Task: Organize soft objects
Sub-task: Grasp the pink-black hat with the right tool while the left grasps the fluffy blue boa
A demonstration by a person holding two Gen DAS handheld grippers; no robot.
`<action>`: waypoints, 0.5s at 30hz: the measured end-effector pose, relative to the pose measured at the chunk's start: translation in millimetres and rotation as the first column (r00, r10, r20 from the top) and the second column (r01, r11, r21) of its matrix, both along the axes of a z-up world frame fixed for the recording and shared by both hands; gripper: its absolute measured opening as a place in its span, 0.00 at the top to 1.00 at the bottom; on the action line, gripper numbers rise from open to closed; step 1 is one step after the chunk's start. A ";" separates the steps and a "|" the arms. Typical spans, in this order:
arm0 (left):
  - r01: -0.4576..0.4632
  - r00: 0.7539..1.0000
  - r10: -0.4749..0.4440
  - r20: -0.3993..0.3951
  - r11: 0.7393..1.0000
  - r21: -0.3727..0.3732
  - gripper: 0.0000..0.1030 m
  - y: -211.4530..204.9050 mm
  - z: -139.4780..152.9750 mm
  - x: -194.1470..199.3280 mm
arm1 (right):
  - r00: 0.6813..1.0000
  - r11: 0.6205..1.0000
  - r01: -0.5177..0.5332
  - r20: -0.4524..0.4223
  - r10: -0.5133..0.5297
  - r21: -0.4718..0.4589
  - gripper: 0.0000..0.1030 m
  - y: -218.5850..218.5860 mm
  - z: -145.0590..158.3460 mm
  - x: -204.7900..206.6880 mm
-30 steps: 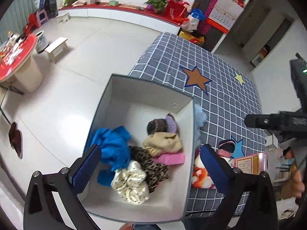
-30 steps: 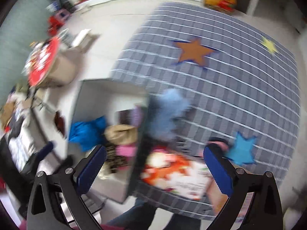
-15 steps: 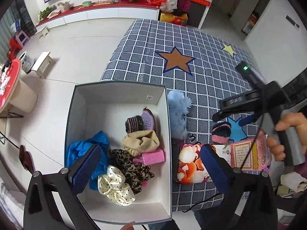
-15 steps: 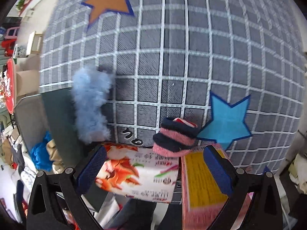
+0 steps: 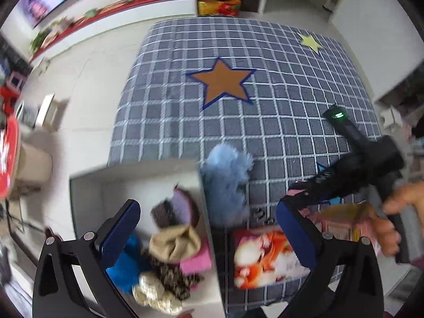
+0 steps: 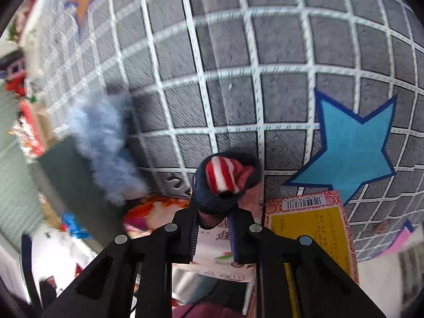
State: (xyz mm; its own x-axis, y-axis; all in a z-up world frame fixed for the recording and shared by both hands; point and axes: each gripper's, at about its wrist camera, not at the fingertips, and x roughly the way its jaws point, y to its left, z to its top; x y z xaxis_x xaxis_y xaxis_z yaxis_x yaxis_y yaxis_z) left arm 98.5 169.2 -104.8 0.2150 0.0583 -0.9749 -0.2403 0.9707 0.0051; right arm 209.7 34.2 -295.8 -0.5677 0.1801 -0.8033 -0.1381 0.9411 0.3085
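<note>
Right gripper point(image 6: 213, 234) has just clamped onto the sock point(image 6: 225, 179) by the blue star point(image 6: 352, 148) (soft, light, squashes; mid-bundle pinch likely holds).

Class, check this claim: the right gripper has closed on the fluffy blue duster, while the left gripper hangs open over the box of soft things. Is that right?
Not quite. The right gripper has closed on the striped sock, as the right wrist view shows; the fluffy blue duster lies apart. The left gripper does hang open over the box.
</note>
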 end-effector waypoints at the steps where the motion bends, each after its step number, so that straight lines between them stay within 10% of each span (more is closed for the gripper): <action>1: 0.031 0.999 -0.031 -0.016 0.999 0.007 0.00 -6.8 -5.0 13.4 | 1.000 1.000 0.015 0.021 -0.015 0.019 0.80 -6.1 6.8 3.9; 8: 0.276 0.929 -0.247 -0.276 0.959 0.069 0.03 -49.9 -95.4 90.7 | 0.966 0.974 0.136 0.195 -0.171 0.184 0.80 -71.2 70.6 27.1; 15: 0.303 0.824 -0.237 -0.515 0.952 0.047 0.11 -58.3 -165.8 103.9 | 0.924 0.954 0.210 0.274 -0.265 0.213 0.80 -129.0 93.8 42.6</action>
